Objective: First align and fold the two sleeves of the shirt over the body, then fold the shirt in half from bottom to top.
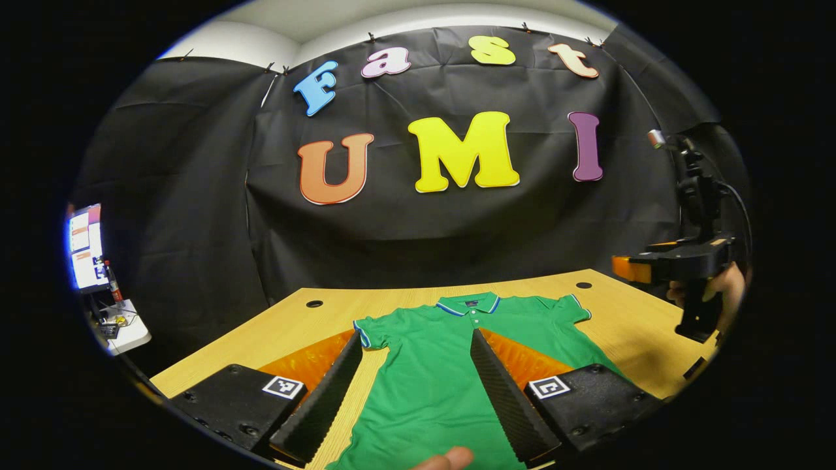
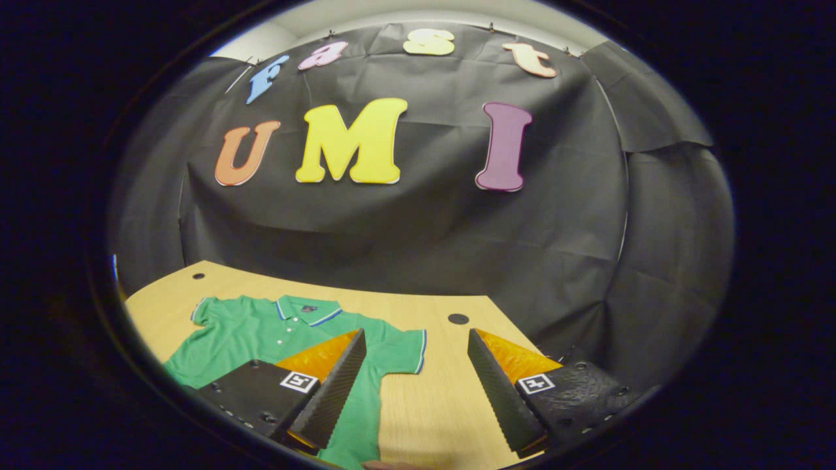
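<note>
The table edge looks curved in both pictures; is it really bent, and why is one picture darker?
Likely lens distortion: in the left gripper view the wooden table bows upward around the flat green polo shirt, and its far edge arcs in the right gripper view too. The right gripper view is dimmer overall, fading at the rim. Both stay sharp, without glare.

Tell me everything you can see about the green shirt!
The shirt is a green short-sleeved polo that looks like soft knit cloth. It has a collar with blue and white edging, the same trim on the sleeve cuffs, and a short button placket. It lies flat, front up, on the wooden table, both sleeves spread out and not yet folded, collar toward the back wall. Neither gripper holds it.
</note>
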`<action>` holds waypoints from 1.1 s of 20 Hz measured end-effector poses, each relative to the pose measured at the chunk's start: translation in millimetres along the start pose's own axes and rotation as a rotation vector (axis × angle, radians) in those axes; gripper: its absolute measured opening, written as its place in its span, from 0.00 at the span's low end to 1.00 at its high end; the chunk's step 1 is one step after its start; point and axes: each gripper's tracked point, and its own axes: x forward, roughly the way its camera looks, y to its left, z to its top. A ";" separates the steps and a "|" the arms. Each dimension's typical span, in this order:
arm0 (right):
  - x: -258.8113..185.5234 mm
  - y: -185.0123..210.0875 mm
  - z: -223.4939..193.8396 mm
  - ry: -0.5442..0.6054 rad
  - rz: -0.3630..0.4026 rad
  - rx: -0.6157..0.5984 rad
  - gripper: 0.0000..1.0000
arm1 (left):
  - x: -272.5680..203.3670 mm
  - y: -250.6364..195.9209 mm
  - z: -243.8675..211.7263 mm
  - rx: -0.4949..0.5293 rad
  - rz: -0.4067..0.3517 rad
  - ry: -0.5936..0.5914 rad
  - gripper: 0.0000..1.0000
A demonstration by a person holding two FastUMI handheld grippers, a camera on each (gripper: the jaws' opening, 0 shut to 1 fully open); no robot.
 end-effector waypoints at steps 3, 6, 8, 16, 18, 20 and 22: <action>57.5 0.4 -19.6 0.085 -0.013 0.007 0.96 | 7.3 0.8 -8.0 -0.011 -0.002 0.026 1.00; 106.6 -0.5 -54.9 0.187 -0.030 -0.004 0.94 | 13.4 8.0 -12.9 -0.028 0.013 0.049 1.00; 134.2 -5.4 -77.6 0.249 -0.057 -0.009 0.94 | 17.3 14.1 -15.4 -0.031 0.024 0.053 1.00; 161.5 2.7 -132.8 0.455 0.009 0.097 0.89 | 16.1 26.4 -16.7 -0.081 0.042 0.070 1.00; 165.8 2.4 -134.8 0.468 0.015 0.147 0.79 | 15.9 26.6 -14.4 -0.074 0.040 0.063 1.00; 167.7 4.3 -134.6 0.477 0.029 0.159 0.57 | 17.5 26.4 -15.1 -0.070 0.037 0.064 1.00; 169.8 8.7 -133.3 0.480 0.038 0.161 0.36 | 18.4 27.5 -18.2 -0.072 0.040 0.074 1.00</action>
